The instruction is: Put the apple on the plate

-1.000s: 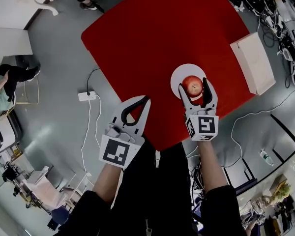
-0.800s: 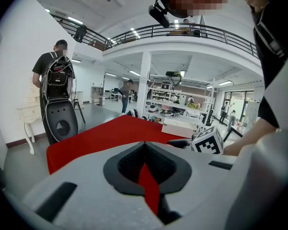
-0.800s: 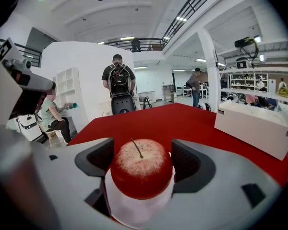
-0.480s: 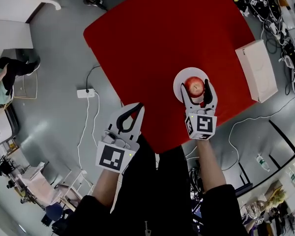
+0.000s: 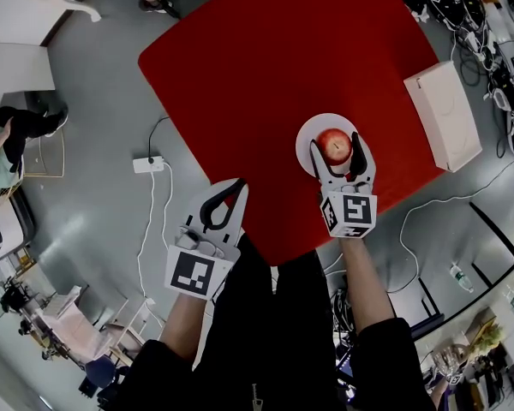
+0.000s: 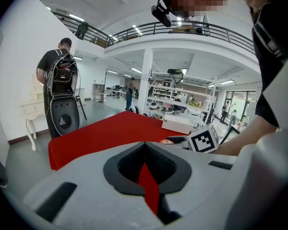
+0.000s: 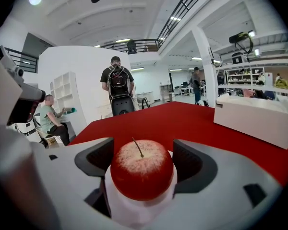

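A red apple [image 5: 334,145] with its stem up rests on the small white plate [image 5: 304,137], near the front right edge of the red tabletop [image 5: 274,75]. My right gripper [image 5: 336,144] reaches over the plate, and its two dark pads press the apple's sides. In the right gripper view the apple [image 7: 141,166] fills the gap between the jaws, with the white plate [image 7: 134,210] under it. My left gripper [image 5: 238,187] hangs at the table's front edge, left of the plate. Its jaws are closed with nothing held, and only a thin red sliver shows between them [image 6: 145,147].
A white box [image 5: 441,114] lies on the table's right side, beyond the plate [image 7: 254,114]. A power strip [image 5: 150,165] and cables lie on the grey floor to the left. A person with a backpack [image 6: 62,80] stands past the far table edge.
My left gripper has drawn back a little toward the body and to the left. The right gripper and the apple stay over the plate.
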Tool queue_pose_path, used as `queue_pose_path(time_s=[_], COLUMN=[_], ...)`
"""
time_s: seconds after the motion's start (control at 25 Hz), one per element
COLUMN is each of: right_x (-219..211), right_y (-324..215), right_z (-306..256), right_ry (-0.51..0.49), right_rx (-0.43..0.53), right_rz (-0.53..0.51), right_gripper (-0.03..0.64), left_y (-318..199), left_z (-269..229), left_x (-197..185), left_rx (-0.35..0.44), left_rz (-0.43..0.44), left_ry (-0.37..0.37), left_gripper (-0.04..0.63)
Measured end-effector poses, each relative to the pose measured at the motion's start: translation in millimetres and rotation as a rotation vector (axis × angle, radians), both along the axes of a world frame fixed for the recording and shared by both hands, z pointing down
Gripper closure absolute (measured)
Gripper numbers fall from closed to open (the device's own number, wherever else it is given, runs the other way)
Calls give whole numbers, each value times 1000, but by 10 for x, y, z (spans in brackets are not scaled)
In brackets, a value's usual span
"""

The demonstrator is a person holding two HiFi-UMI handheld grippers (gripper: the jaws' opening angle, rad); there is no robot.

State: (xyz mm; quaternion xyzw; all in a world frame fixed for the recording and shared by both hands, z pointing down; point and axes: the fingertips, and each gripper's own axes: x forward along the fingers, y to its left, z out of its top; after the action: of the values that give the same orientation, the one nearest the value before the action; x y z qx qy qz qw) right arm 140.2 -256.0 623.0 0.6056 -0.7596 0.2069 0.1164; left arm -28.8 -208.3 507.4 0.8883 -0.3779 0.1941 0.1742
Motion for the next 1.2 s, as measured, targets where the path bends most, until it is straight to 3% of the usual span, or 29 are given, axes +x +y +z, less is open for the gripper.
queue_pose_path(time_s=[0.92,1.2], right_x=[24,73], right_y=[-80,-52], right_z=[-139,-392], right_ry=[30,57], right_rx=[19,58], right_rz=[24,36], right_gripper=[253,255], left_y=[-44,-89], left_z=[16,-77], left_x=[49,46], left_rx=[-14,29], left_rz=[20,38], left_ry=[8,7], left_gripper=[588,588])
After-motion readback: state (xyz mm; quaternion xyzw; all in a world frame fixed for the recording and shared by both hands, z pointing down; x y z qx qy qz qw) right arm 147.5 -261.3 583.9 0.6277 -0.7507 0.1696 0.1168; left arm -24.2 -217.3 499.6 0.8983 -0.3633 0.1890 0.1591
